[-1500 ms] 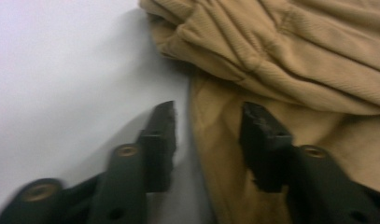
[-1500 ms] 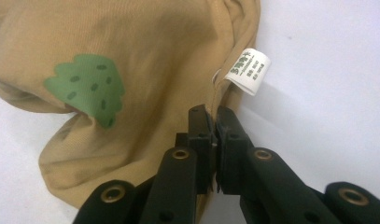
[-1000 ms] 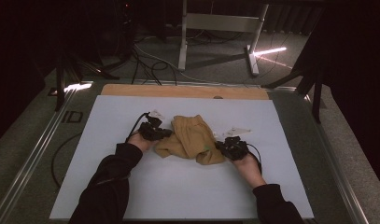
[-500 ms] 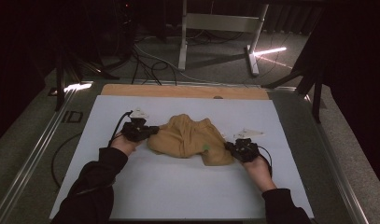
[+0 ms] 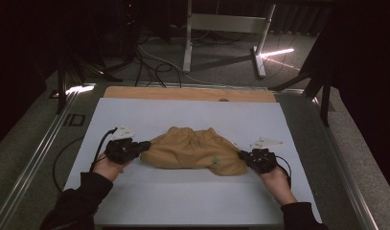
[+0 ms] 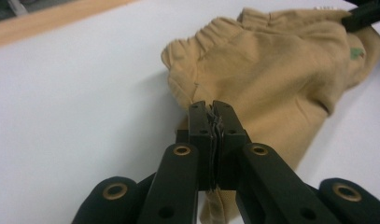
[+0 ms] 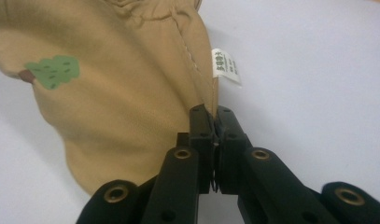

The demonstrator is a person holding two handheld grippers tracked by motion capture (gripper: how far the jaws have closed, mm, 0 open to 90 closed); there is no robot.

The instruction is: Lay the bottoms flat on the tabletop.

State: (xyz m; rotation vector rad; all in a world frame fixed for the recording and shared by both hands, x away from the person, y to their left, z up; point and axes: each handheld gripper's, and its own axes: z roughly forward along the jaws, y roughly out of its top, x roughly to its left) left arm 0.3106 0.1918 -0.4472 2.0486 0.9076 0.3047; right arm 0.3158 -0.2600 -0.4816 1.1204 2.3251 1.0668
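A pair of tan shorts [image 5: 192, 149] with an elastic waistband lies stretched across the white table sheet [image 5: 183, 201]. My left gripper [image 5: 145, 144] is shut on the shorts' left edge; in the left gripper view the cloth [image 6: 271, 70] is pinched between the black jaws [image 6: 212, 108]. My right gripper [image 5: 241, 155] is shut on the right edge. In the right gripper view the jaws [image 7: 212, 115] clamp the seam just under a white label [image 7: 226, 66], and a small green tree patch [image 7: 54, 71] shows on the fabric [image 7: 122, 70].
A wooden strip [image 5: 188, 93] borders the sheet's far edge. Metal rails [image 5: 34, 158] run along the table's left side. Cables [image 5: 149, 62] and a metal stand [image 5: 221, 28] lie on the dark floor beyond. A cable [image 5: 63, 158] trails from the left gripper.
Both hands have drawn apart, the left one farther to the left and the right one to the right. The bunched shorts have been pulled out wide and flatter between them.
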